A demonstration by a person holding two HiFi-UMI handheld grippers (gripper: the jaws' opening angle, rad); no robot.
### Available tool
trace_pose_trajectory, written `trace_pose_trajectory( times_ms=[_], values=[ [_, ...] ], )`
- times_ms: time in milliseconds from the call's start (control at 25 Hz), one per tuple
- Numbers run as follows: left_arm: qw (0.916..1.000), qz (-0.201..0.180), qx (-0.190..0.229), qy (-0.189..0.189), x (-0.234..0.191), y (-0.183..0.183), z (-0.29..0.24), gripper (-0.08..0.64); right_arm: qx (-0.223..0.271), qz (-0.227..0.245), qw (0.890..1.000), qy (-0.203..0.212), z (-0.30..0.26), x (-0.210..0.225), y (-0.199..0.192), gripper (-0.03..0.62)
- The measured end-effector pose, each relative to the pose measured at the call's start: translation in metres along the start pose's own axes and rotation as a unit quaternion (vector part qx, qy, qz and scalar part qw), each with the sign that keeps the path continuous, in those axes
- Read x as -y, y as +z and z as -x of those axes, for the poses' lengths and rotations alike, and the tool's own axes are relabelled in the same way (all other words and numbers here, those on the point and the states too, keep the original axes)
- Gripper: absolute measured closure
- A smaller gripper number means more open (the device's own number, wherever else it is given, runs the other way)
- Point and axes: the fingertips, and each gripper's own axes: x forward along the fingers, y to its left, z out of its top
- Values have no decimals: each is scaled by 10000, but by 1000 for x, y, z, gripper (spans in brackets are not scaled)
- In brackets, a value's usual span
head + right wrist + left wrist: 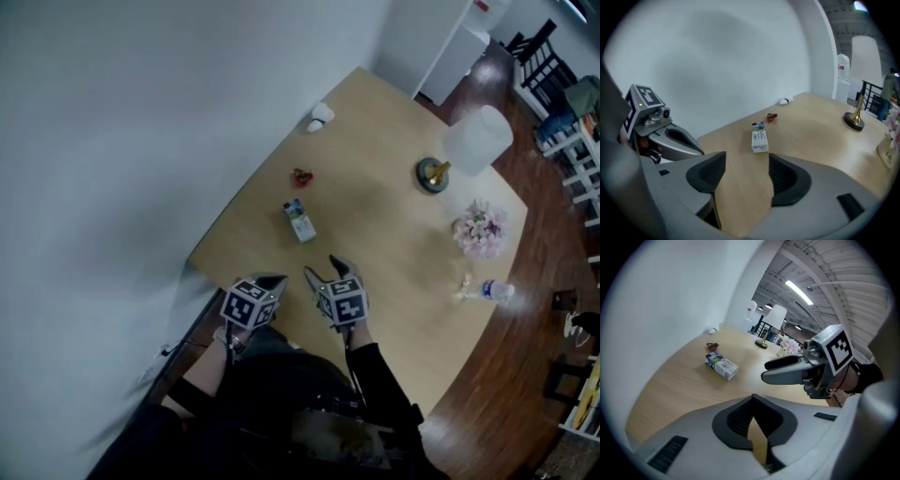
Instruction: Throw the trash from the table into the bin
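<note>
While the head view is looking down, the left hand-held gripper (272, 281) and the right hand-held gripper (323, 268) are hovering side by side over the near edge of the table (394, 211). The small carton (300, 221) is lying flat on the table just ahead of both, touching neither. The red wrapper (301, 176) is lying farther on.

In the left gripper view, the left jaws are resting together with nothing between them, and the carton is lying ahead to the left, well apart.

In the right gripper view, the right jaws are standing apart with only bare table showing between them. The carton is lying just beyond the gap, in line with it.
</note>
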Motion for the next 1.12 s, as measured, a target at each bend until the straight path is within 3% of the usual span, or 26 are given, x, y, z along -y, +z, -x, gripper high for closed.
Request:
trace_pose_trajectory(
  times_ms=[120,240,720,840,1000,1120],
  values=[
    [10000,9,-6,-55,-22,7,-1,557,53,-48,9998,-210,-34,11,23,226],
    [10000,-55,-8,-82,-38,15,0,557,45,-246,9991,-335,-62,19,37,177],
    [9999,55,9,-84,-70,16,10,557,-435,-124,9970,-623,-129,34,34,175],
    [9999,65,-20,-81,-71,11,13,557,-478,-164,9970,-590,-132,35,31,183],
    [9999,65,-57,-104,-71,6,12,557,-552,-136,9964,-636,-133,37,25,316],
    [9999,9,-81,-129,-70,8,15,557,-516,-228,9961,-682,-129,38,28,327]
  ],
)
